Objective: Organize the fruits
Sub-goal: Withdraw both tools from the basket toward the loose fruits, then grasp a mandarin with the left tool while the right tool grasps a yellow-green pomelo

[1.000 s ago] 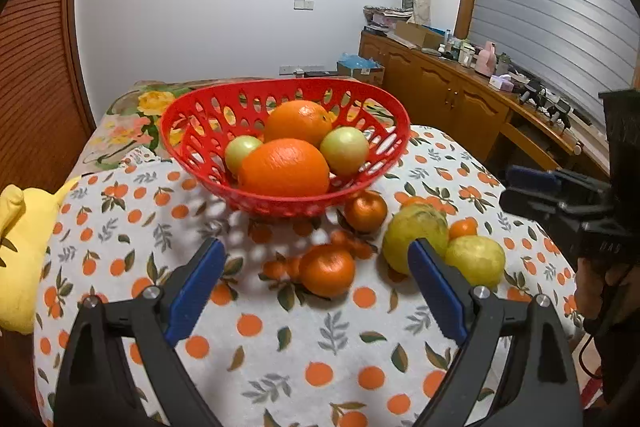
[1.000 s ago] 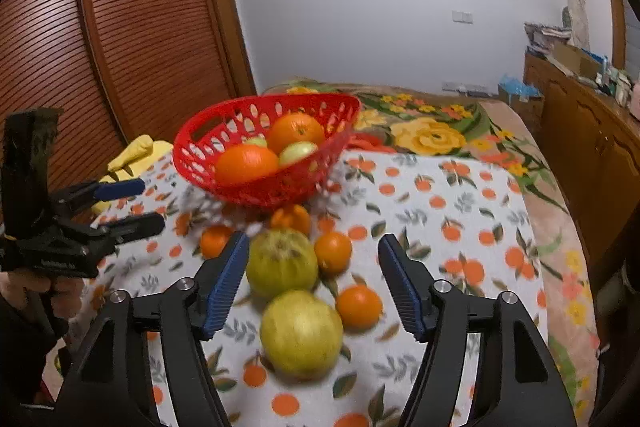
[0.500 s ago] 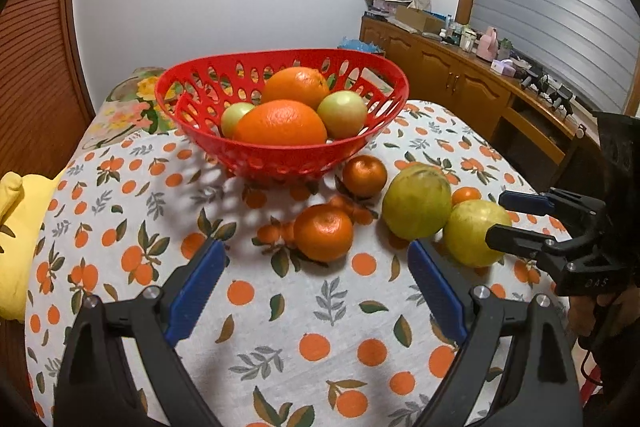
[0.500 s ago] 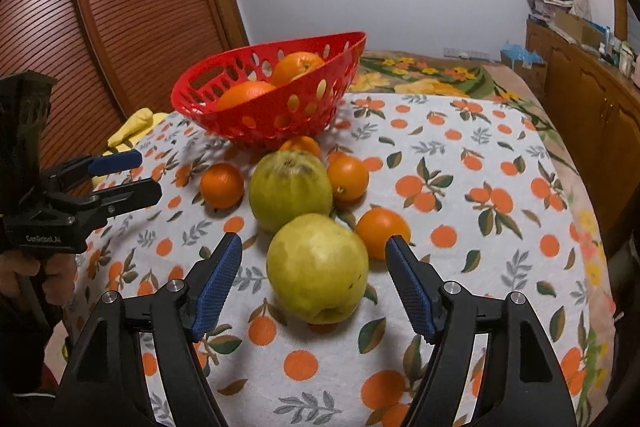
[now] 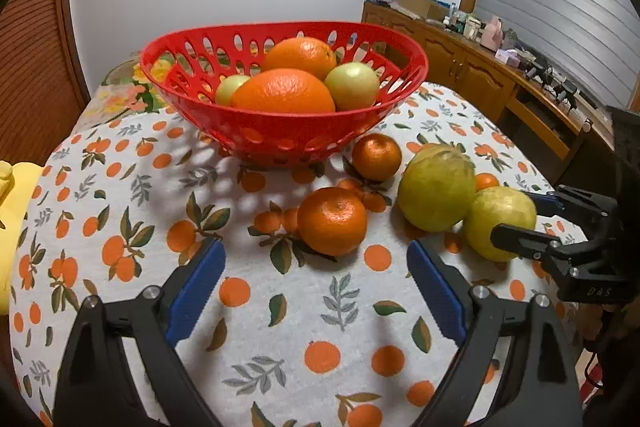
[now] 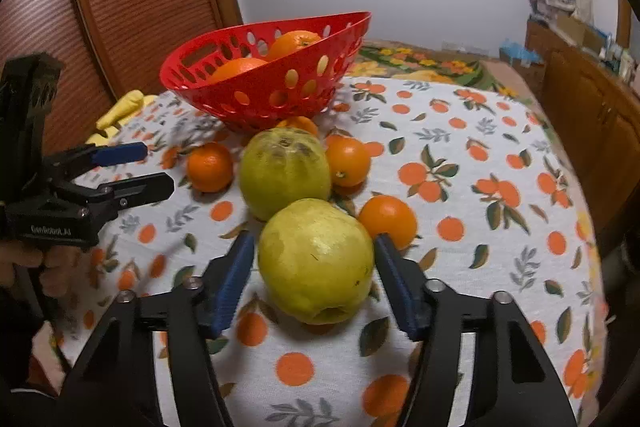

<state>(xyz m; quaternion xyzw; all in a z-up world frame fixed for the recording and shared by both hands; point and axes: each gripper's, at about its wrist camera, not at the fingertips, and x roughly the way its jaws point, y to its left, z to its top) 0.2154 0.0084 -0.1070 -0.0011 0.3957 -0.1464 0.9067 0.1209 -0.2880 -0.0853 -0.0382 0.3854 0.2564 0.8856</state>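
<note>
Right gripper (image 6: 314, 269) sits straddling the near yellow-green guava (image 6: 316, 259), the fruit dead centre between the blue pads; the jaws have just been closing in on it, and the right pad (image 6: 394, 281) looks at or nearly at the skin while a thin gap shows by the left pad (image 6: 230, 281), so not yet a firm grip as far as I can judge. The guava rests on the orange-print tablecloth (image 6: 480, 131), roundish with no real long axis, dimpled end facing the camera, so approach angle hardly matters. Just behind it, touching or almost, is the second, greener guava (image 6: 286, 173), and a small mandarin (image 6: 388, 221) sits just beside the right pad, which could get nudged. Left gripper (image 5: 316, 283) hovers wide open over bare cloth, nothing between its pads; a larger mandarin (image 5: 332, 221) lies straight ahead of it, just beyond the tips and centred. Red basket (image 5: 280, 141) is further back past the loose fruit, already holding oranges and green apples. Right hand is nearest the near guava; the lift must go up and over the second guava to reach the basket.
</note>
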